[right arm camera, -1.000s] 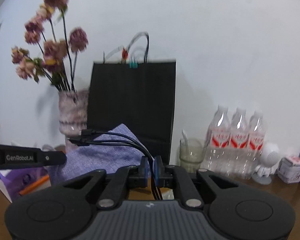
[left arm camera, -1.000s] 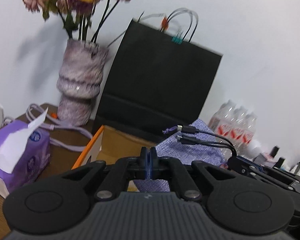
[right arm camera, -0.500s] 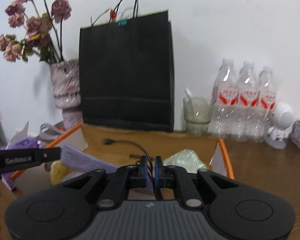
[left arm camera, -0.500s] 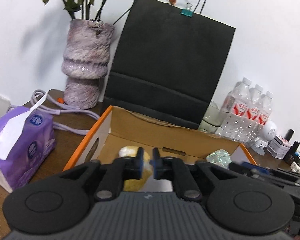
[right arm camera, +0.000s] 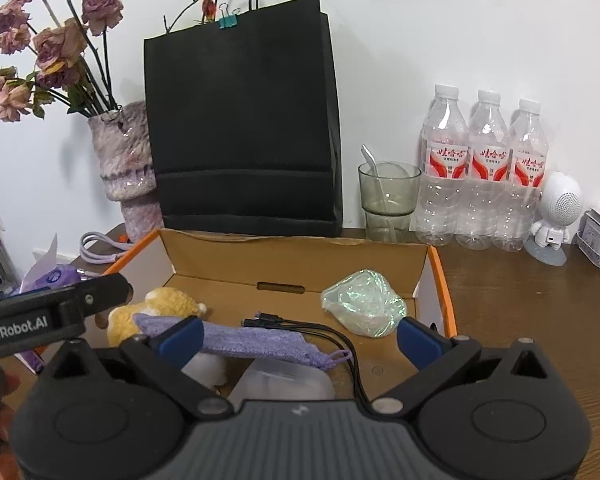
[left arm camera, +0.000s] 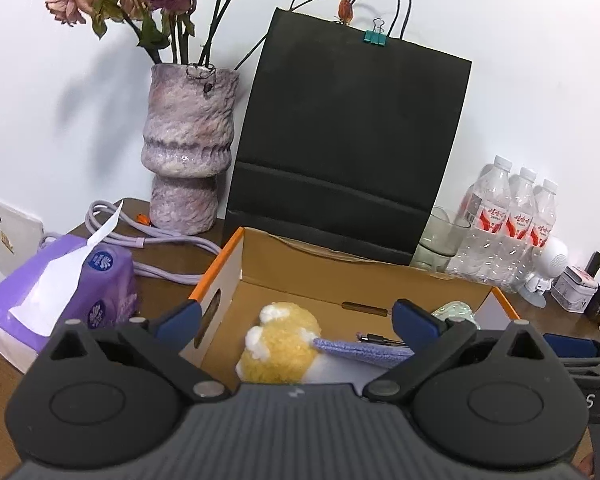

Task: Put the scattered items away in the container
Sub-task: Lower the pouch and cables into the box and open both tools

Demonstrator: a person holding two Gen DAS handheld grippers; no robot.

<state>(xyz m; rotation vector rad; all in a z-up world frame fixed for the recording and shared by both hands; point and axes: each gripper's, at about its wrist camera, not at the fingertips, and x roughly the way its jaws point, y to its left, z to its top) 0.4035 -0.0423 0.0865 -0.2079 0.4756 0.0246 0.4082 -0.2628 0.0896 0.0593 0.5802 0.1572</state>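
Both tongs were spread wide with nothing in them: left tongs [left arm camera: 296,320] and right tongs [right arm camera: 300,338] hung over the box [right arm camera: 300,248]. The cloth [right arm camera: 252,340] and cable [right arm camera: 300,326] lay inside it, cloth draped across the plush [right arm camera: 156,308] at about 9 o'clock, cable running toward 6, crinkly bag [right arm camera: 362,308] at 2 o'clock.

My take: this was the letting-go step, so the smart move was lifting straight up so the fingers wouldn't snag the cable loop or drag the cloth over the rim.

Texture-wise: the cloth was a floppy purple knit, the plush fuzzy yellow and white, the cable thin and springy, the bag shiny and iridescent, the box plain cardboard with orange edges on a wooden surface [right arm camera: 540,300].
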